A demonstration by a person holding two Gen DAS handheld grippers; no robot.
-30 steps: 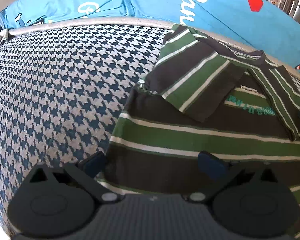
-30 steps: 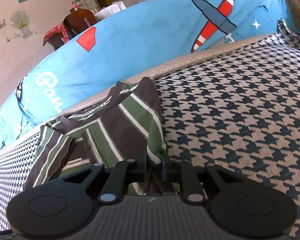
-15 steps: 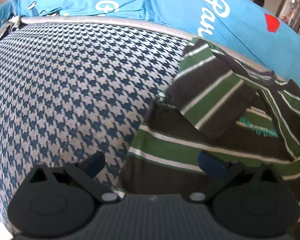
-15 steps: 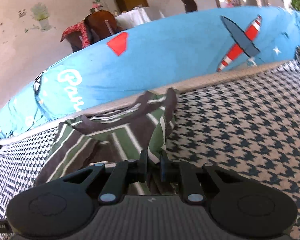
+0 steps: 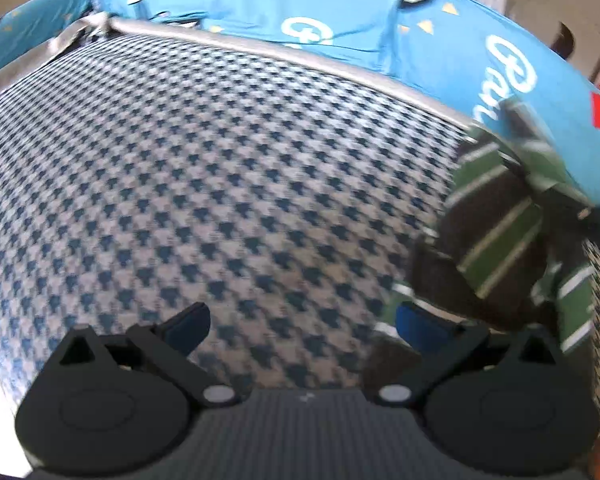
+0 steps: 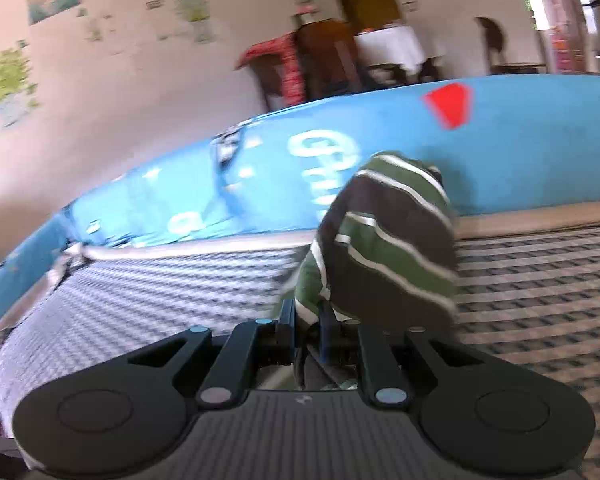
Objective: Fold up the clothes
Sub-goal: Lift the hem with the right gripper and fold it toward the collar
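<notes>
My left gripper (image 5: 302,326) stands released, jaws wide over the houndstooth sofa seat (image 5: 220,184), nothing between them. To its right, the striped shirt (image 6: 384,240) hangs bunched and lifted off the seat, pinched in my right gripper (image 6: 306,320), which is clenched on its fabric. Advice: carry slowly, lay it flat, and take a second corner with the left.
</notes>
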